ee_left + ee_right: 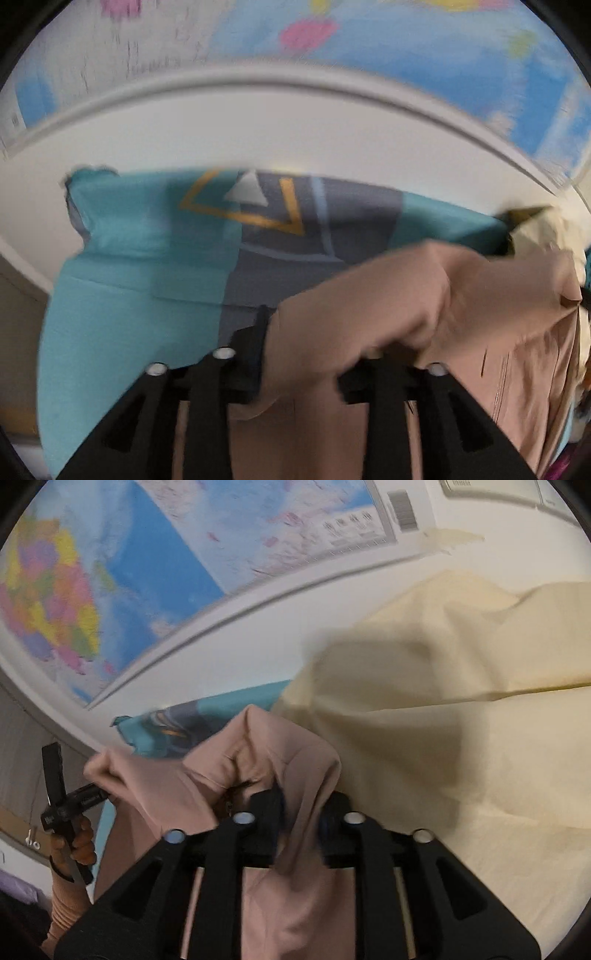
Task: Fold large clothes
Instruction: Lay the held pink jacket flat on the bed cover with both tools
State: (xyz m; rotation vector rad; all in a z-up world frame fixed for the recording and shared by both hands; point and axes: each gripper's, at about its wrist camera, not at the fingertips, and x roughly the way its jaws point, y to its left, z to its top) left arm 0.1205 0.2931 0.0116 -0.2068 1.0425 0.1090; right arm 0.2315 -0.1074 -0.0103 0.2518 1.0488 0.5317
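Pink garment (pixel 295 782) drapes over both hand-held grippers, hiding their fingertips.

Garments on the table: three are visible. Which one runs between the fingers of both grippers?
The dusty-pink garment: it passes between the right gripper and the left gripper. The teal-and-grey garment and the cream garment lie beyond them.

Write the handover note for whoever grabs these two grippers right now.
Left gripper: pink garment lies between its fingers; grip unclear in the blur.
Right gripper: a fold of the same pink garment runs between its fingers; whether the pads press cannot be told.
Teal and grey cloth lies on the white table beyond the pink one; cream cloth is heaped to the right.
Done: no finished fold visible.
Left: spread the pink garment flat, then fold it.
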